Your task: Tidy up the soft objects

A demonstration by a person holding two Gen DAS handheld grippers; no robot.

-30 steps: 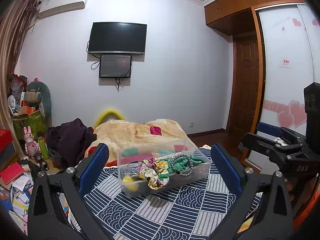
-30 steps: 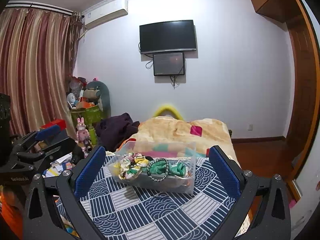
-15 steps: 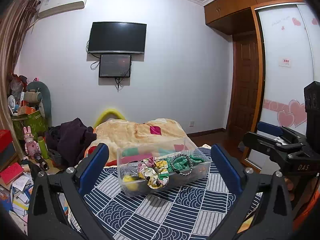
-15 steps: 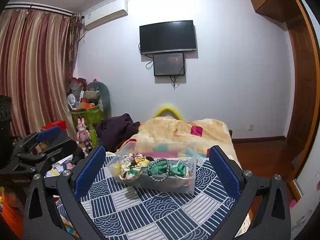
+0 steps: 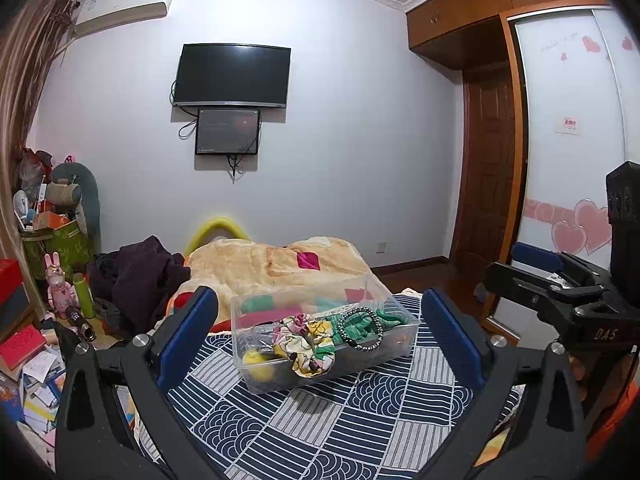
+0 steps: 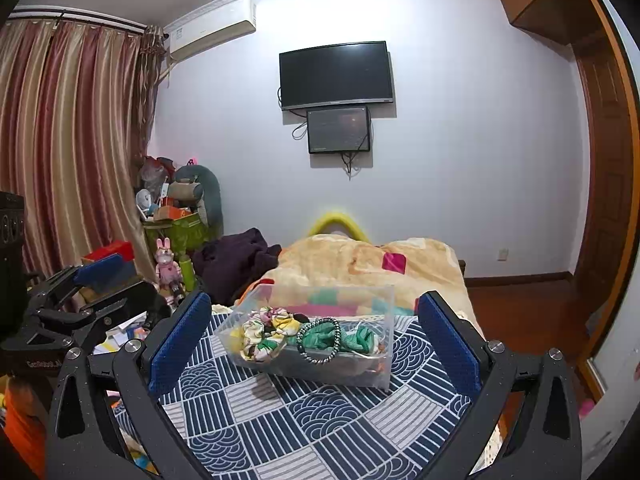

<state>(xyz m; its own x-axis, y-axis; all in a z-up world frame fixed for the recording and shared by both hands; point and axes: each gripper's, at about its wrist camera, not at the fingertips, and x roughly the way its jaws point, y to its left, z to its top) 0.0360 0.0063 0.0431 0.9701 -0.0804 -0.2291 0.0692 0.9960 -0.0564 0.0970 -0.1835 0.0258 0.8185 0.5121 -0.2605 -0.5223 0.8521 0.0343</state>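
Both grippers, left gripper & right gripper, gape empty; you'd best pinch the floral scrunchie atop the clear bin w/ one, steadying w/ the other.

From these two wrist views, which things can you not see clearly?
- Bottom of the clear box: both views, covered by the floral scrunchie, green scrunchie and beaded bracelet.
- Yellow item: left view, blurred through the wall.
- Orange sleeve: cut by the edge, behind the right gripper.
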